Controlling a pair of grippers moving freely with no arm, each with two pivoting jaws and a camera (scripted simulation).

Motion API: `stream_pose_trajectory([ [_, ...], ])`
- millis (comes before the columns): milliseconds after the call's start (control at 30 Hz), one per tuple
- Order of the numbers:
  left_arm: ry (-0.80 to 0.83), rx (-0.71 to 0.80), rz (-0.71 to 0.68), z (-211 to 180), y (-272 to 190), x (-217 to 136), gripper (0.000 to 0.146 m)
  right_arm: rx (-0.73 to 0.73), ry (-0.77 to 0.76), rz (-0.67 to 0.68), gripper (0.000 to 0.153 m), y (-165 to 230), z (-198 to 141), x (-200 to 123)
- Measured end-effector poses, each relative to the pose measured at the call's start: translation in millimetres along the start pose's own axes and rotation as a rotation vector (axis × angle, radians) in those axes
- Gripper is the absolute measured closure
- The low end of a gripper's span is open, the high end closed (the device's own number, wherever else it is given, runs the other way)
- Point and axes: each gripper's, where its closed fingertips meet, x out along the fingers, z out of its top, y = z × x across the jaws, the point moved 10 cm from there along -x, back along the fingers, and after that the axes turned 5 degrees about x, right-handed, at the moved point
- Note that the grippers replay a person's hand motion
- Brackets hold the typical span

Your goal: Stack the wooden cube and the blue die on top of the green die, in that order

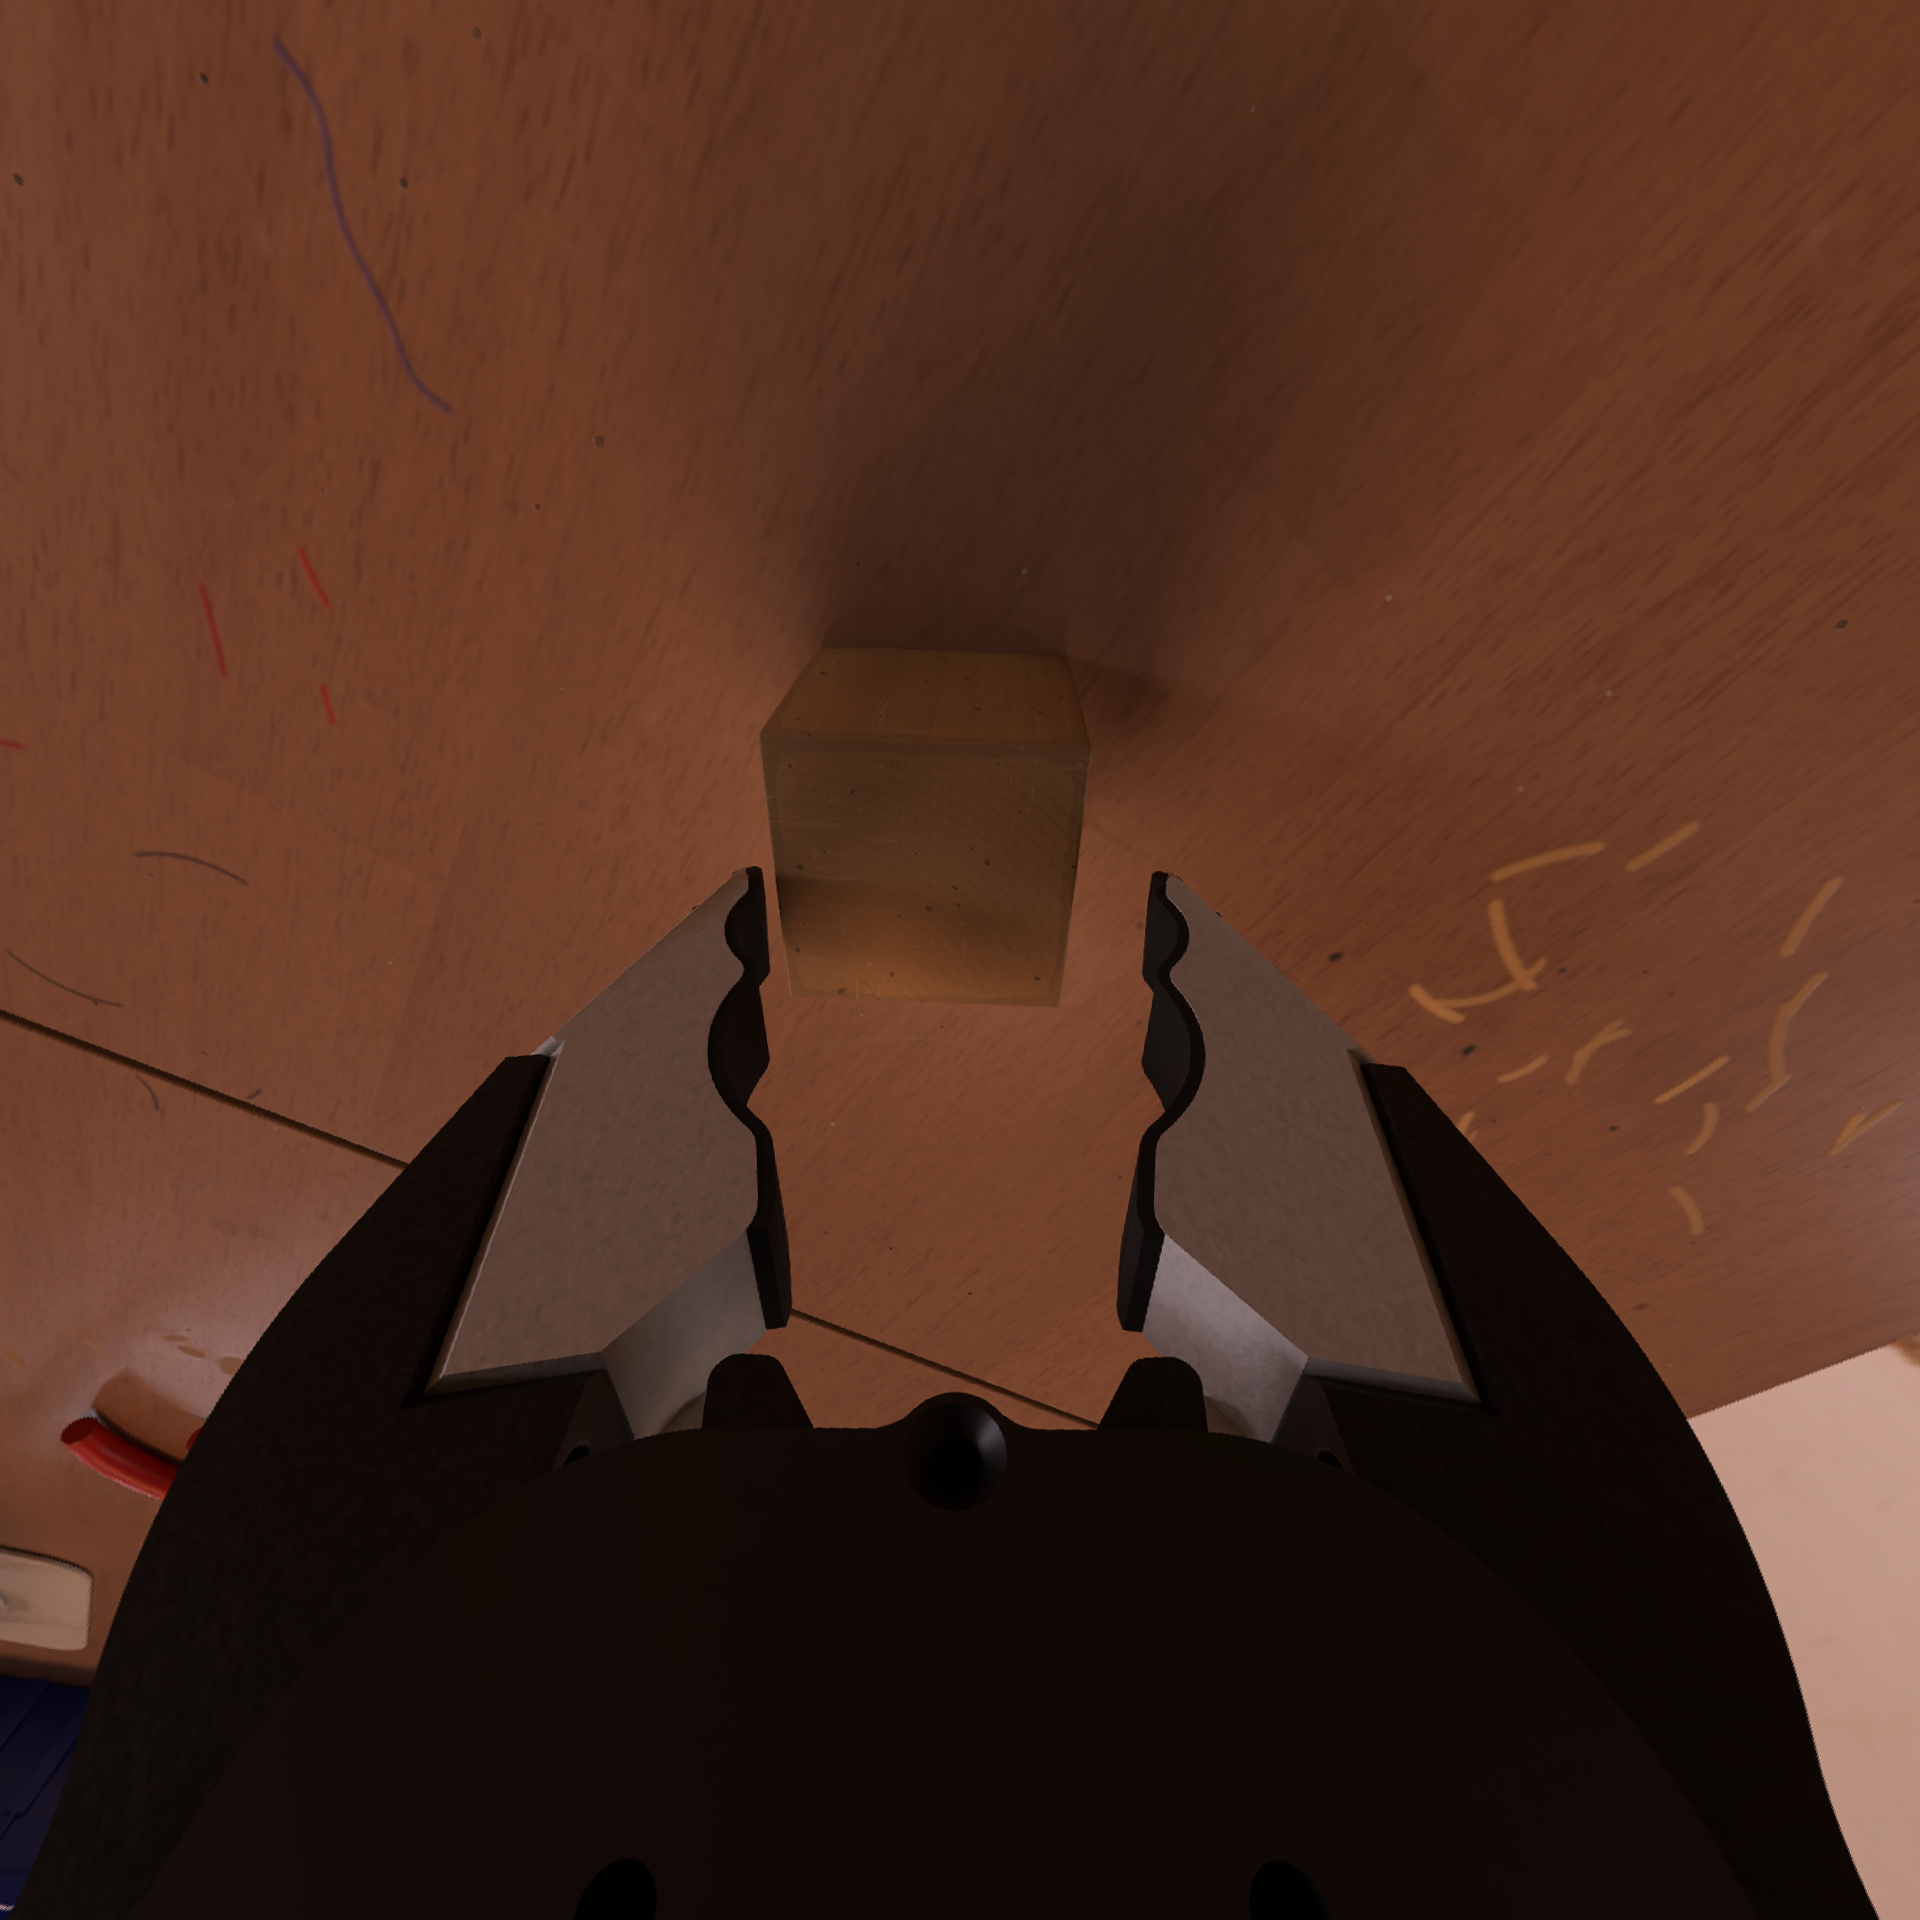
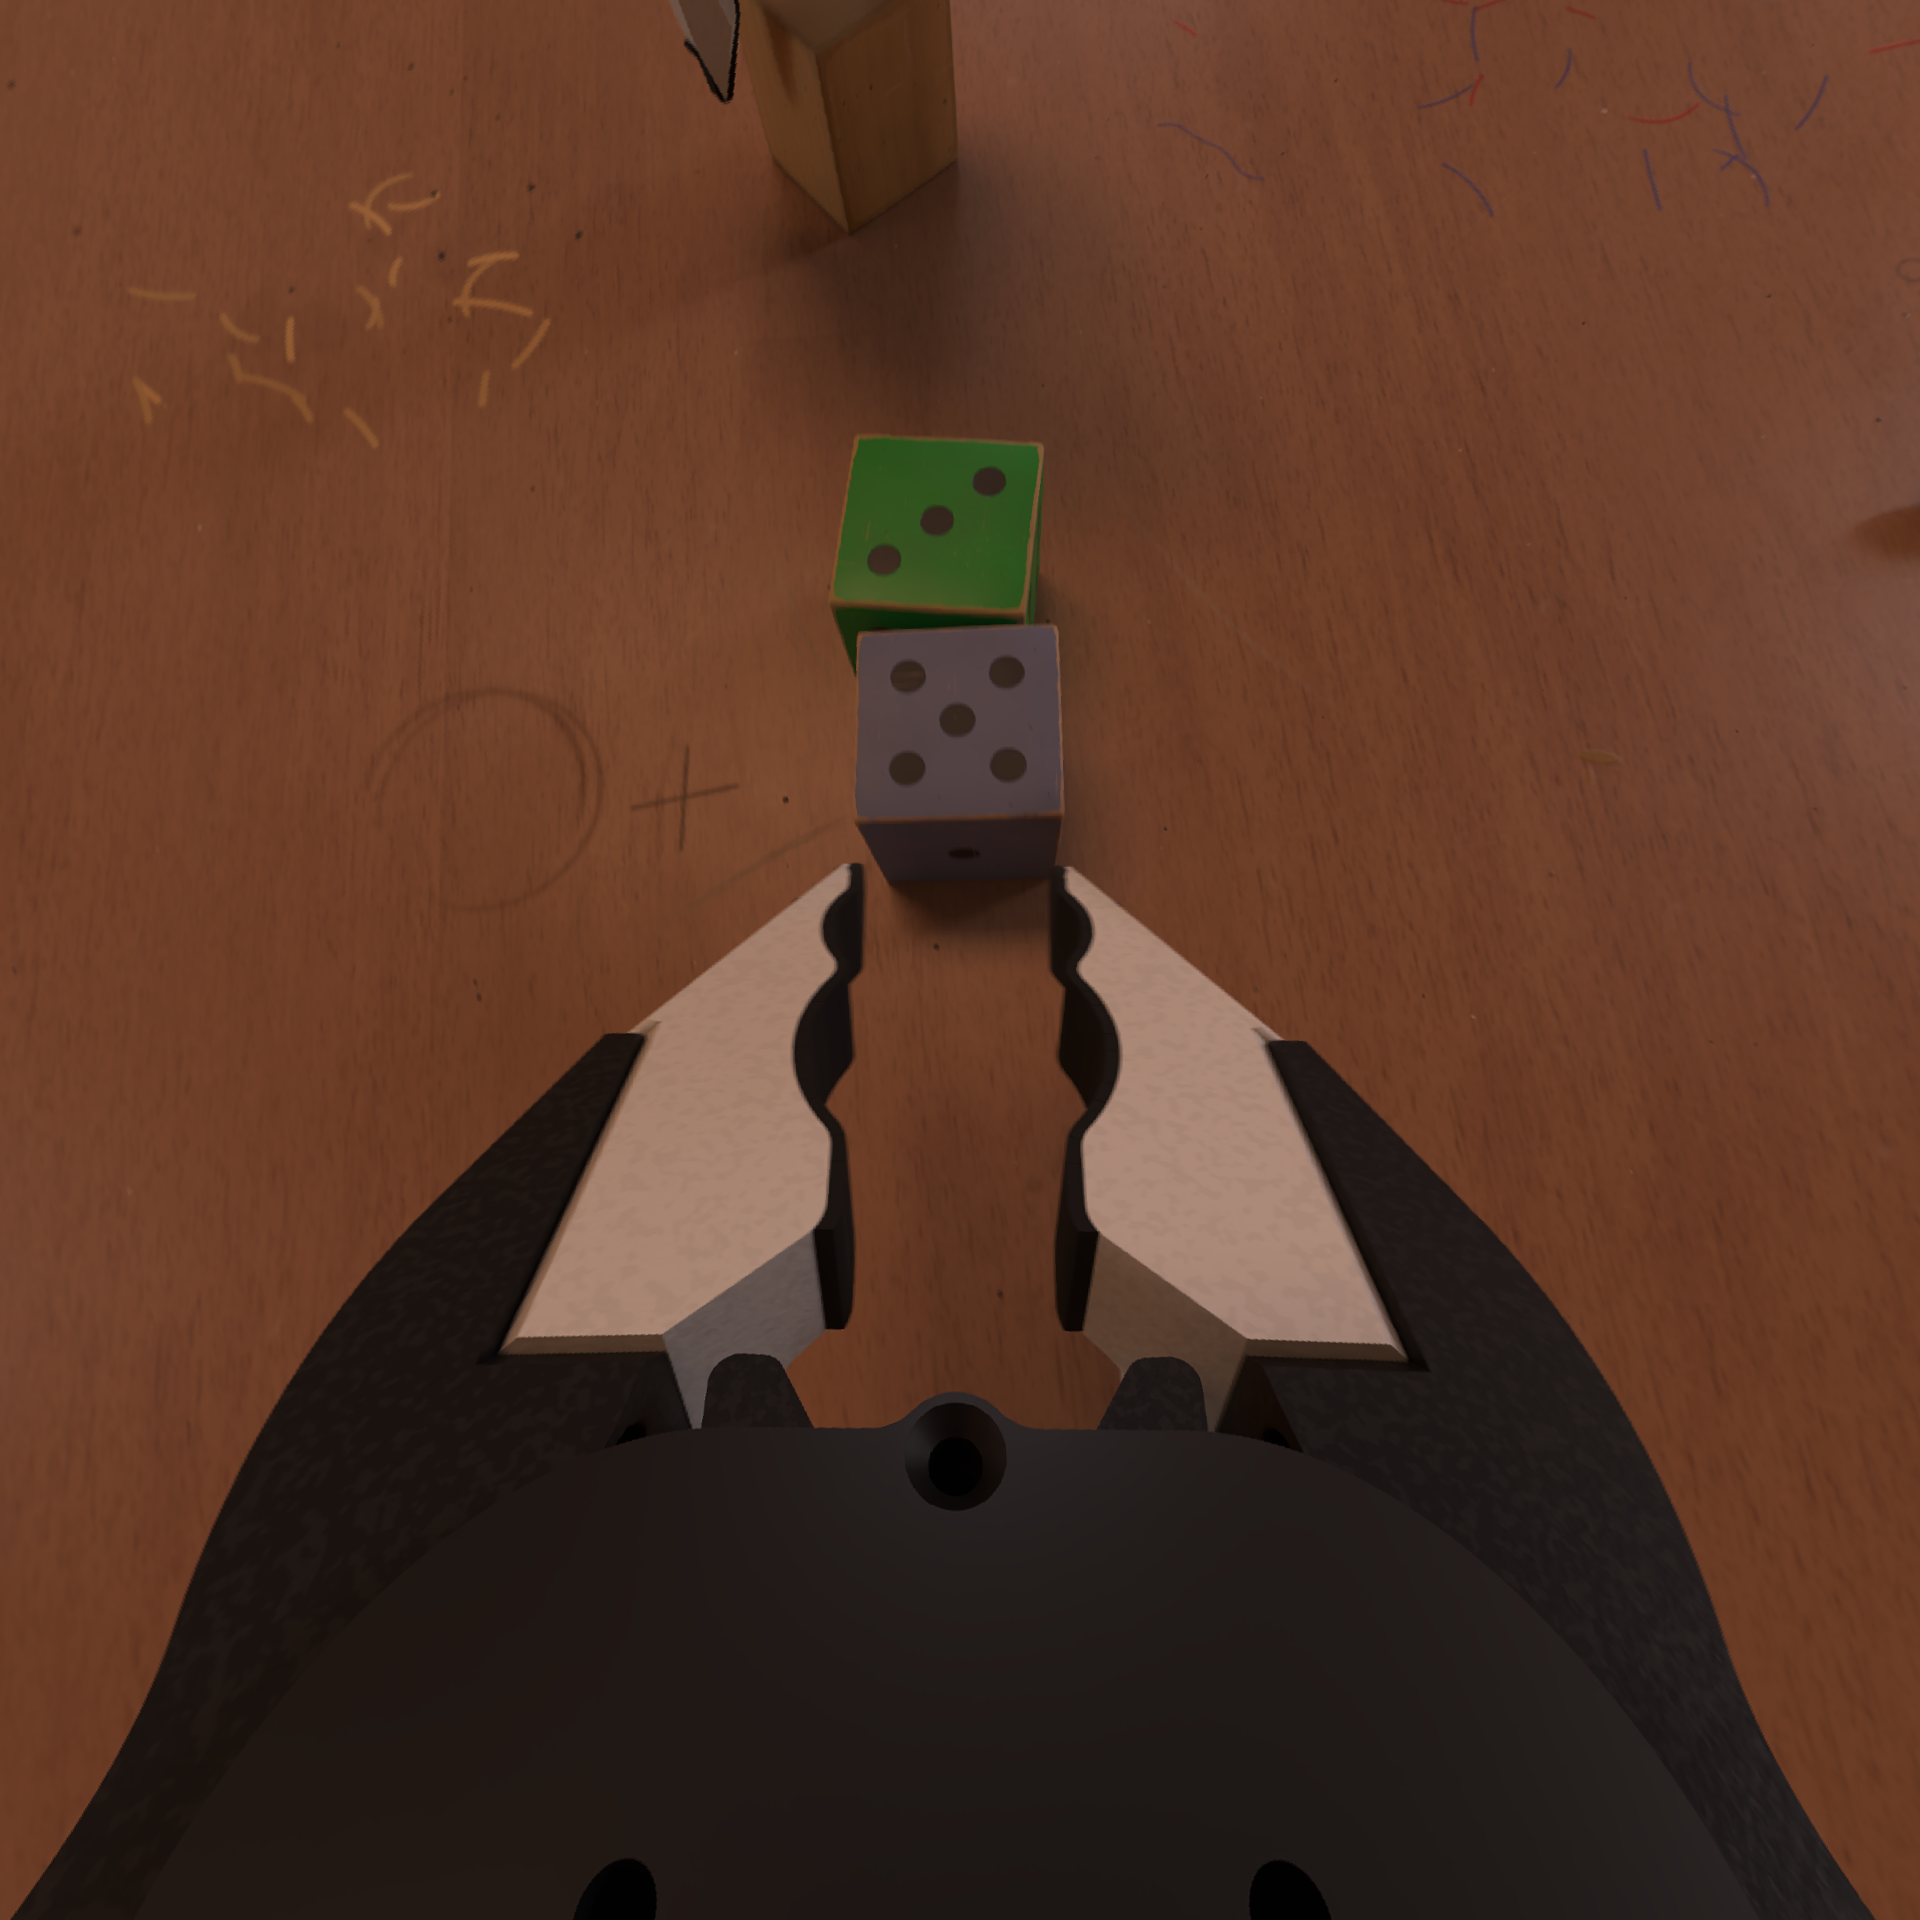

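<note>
The wooden cube (image 1: 923,831) stands on the brown table just ahead of my left gripper (image 1: 956,883). The left gripper is open and empty, with its fingertips level with the cube's near side on either side of it. The cube also shows at the top of the right wrist view (image 2: 857,104), with a fingertip of the left gripper beside it. The blue die (image 2: 958,743) sits right ahead of my right gripper (image 2: 958,878), which is open and empty. The green die (image 2: 935,525) sits directly behind the blue die, close to it or touching it.
The table (image 2: 1455,727) bears pen scribbles, a drawn circle (image 2: 483,795) and a cross. A red tube (image 1: 109,1449) and a white object (image 1: 42,1600) lie at the lower left of the left wrist view. The table edge (image 1: 1766,1387) runs at the lower right there.
</note>
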Motion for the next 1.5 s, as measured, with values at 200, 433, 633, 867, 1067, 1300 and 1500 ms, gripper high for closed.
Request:
stream_pose_trajectory([
  [200, 0.010, 0.020, 0.013, 2.6, 5.3, 5.7, 0.087, -0.011, 0.031, -0.026, 0.073, 14.2, 21.2, 26.1],
  [433, -0.126, 0.052, 0.102, -9.4, 9.3, -22.3, 0.087, -0.076, 0.190, -0.109, 0.080, 16.5, 24.7, 65.1],
  [633, -0.520, 0.185, 0.178, -7.1, -11.7, -74.3, 0.087, -0.035, 0.212, -0.063, 0.086, 3.1, 10.1, 76.2],
  [867, -0.717, 0.386, 0.191, 37.3, -43.1, -82.6, 0.087, 0.008, 0.149, -0.039, 0.092, -10.5, -10.1, 40.1],
  [1067, -0.665, 0.509, 0.132, 87.9, -60.5, -69.7, 0.087, 0.138, 0.052, -0.055, 0.092, -18.8, -36.6, -13.6],
  [1300, -0.407, 0.628, 0.077, 131.2, -66.8, -70.0, 0.087, 0.096, -0.071, -0.090, 0.092, -4.3, -35.5, -55.3],
  [1500, -0.159, 0.755, 0.144, 151.9, -81.3, -62.9, 0.087, 0.082, -0.072, -0.086, 0.092, -3.1, -35.9, -61.0],
])
